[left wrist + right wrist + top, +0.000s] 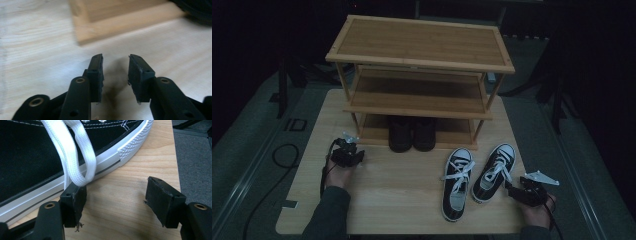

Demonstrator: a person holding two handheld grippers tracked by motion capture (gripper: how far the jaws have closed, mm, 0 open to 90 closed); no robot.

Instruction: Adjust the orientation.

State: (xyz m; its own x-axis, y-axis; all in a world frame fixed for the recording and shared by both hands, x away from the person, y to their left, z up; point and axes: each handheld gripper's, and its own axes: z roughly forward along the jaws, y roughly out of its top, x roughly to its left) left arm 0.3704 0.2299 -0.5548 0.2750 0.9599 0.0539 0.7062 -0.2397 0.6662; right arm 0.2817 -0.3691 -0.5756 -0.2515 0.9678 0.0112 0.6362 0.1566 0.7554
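Right claw (512, 189) apart beside sneaker (493, 172), nothing clamped; left claw (355, 150) apart too. Canvas judged light, soft; rubber sole/heel best gripped.

I see both of my handheld grippers are matte black: the left gripper (347, 152) and the right gripper (528, 192) each carry a grey three-cornered plate on top and trail a thin black cable. Their jaws end in worn black rubber pads (163, 195), frayed at the edges, on arms with brass-ringed holes. The left sleeve (329, 215) is dark grey-green.
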